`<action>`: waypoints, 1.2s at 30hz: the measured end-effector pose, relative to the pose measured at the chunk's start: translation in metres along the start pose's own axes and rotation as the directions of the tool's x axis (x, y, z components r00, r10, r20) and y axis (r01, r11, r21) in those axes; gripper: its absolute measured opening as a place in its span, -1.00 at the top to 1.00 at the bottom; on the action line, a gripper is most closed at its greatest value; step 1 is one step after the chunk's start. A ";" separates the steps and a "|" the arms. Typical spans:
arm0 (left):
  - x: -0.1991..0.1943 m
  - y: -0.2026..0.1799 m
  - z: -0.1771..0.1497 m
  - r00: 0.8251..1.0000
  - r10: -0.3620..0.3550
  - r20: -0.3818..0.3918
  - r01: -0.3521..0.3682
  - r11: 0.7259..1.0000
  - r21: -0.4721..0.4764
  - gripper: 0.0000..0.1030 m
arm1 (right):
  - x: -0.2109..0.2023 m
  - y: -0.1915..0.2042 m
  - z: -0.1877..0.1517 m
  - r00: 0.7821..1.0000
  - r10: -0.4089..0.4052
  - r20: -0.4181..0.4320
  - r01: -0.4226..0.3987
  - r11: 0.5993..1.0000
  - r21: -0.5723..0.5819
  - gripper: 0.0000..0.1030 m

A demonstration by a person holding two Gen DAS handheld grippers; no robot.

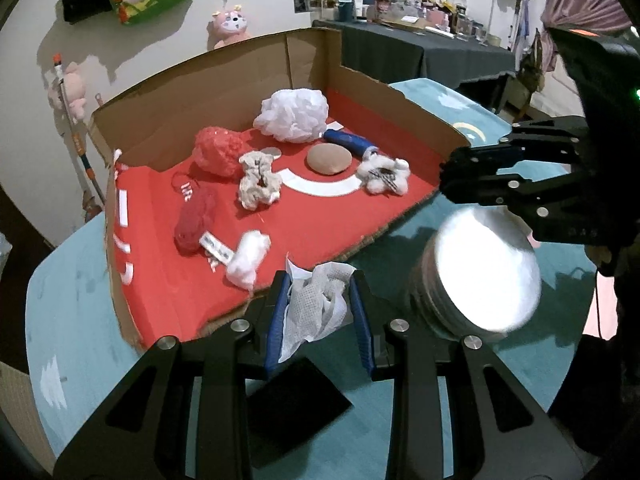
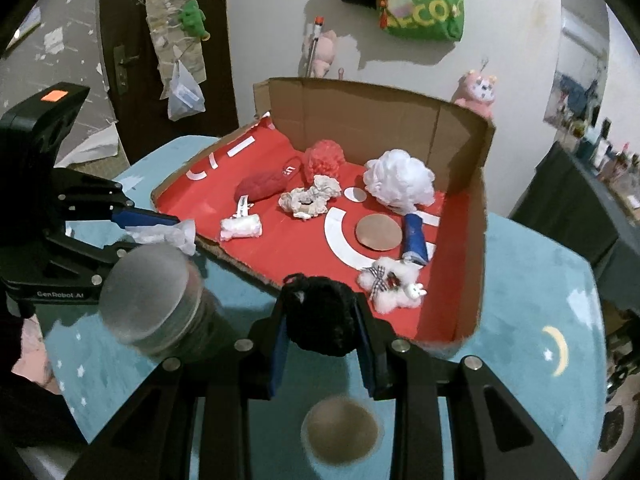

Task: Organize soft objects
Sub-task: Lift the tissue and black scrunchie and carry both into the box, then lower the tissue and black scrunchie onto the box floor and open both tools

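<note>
While the left gripper (image 1: pixel 318 312) pinches a crumpled white wipe (image 1: pixel 316 304) just short of the red-lined cardboard box (image 1: pixel 304 216), the silver tin (image 1: pixel 484 272) stands between both tools. The right gripper (image 2: pixel 322 320) clamps a black knitted pouch (image 2: pixel 320 312). Risk: either load may snag the box's near edge or knock the tin.

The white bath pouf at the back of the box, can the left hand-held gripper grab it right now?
Probably not: the left hand-held gripper is already shut on a crumpled white wipe, though the path to the white bath pouf looks open.

Box's near side (image 2: pixel 224 252) open; tin (image 2: pixel 148 300) obstructs left.
</note>
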State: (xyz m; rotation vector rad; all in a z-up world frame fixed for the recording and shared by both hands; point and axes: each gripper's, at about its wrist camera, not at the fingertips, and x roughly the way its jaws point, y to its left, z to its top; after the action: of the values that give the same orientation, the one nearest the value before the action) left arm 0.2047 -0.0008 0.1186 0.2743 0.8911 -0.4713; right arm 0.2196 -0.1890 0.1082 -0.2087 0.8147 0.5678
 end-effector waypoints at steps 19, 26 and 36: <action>0.080 0.018 0.062 0.989 -0.097 -0.113 0.112 0.985 0.128 0.45 | 0.107 -0.034 0.065 0.949 0.175 -0.262 -0.185 0.983 -0.012 0.38; 0.110 0.019 0.070 0.980 -0.081 -0.183 0.114 0.978 0.174 0.45 | 0.138 -0.040 0.070 0.922 0.193 -0.335 -0.204 0.979 0.003 0.38; 0.128 0.035 0.075 0.971 -0.095 -0.217 0.128 0.981 0.144 0.44 | 0.158 -0.045 0.070 0.908 0.190 -0.374 -0.192 0.981 0.033 0.36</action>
State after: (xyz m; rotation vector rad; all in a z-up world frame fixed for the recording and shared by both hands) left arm 0.3414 -0.0377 0.0630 0.4258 1.0807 -0.6278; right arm 0.3746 -0.1365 0.0378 -0.2476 1.2175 0.7265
